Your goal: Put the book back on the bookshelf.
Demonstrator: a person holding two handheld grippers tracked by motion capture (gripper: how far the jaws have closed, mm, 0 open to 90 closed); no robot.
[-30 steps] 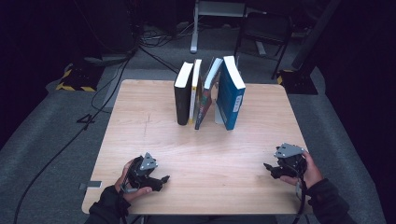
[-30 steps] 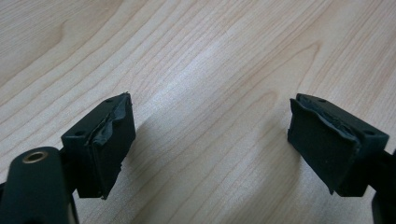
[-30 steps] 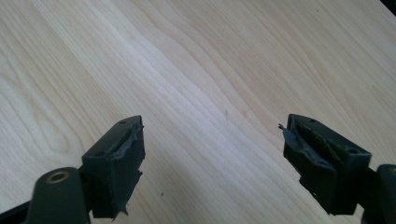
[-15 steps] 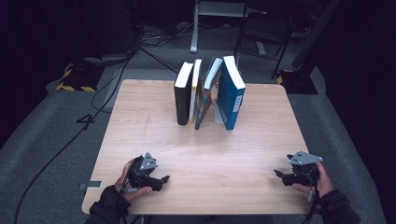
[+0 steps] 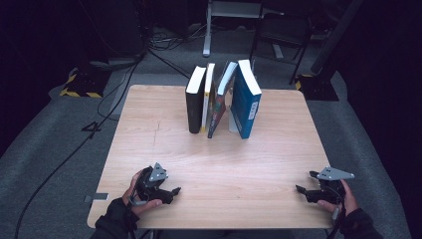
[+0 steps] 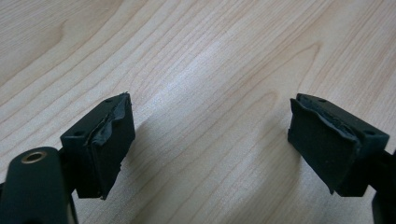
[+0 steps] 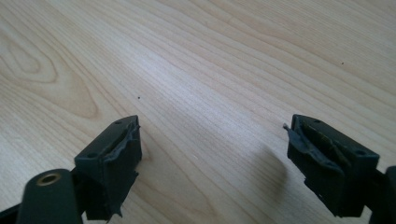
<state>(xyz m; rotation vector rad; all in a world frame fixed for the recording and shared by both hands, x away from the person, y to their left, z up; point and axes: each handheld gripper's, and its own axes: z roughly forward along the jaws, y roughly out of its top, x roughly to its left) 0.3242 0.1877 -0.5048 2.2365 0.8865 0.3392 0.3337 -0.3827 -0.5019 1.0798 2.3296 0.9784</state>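
At the table's [image 5: 219, 164] near edge, the left gripper [image 5: 174, 191] rests with its jaws spread wide and nothing between them. The right gripper [image 5: 304, 182], near the right corner, has just been opening its jaws, also bare. Well beyond both, four books [image 5: 224, 99] stand upright together.

Pale wood-grain desk [image 5: 164, 144], black book [image 5: 194, 102] with white page edges, blue book [image 5: 247, 103], multicoloured spine [image 5: 217, 112] between them, grey floor [image 5: 59, 134], black hand-held gripper [image 5: 171, 191] pads, yellow-black striped block [image 5: 79, 84] far left
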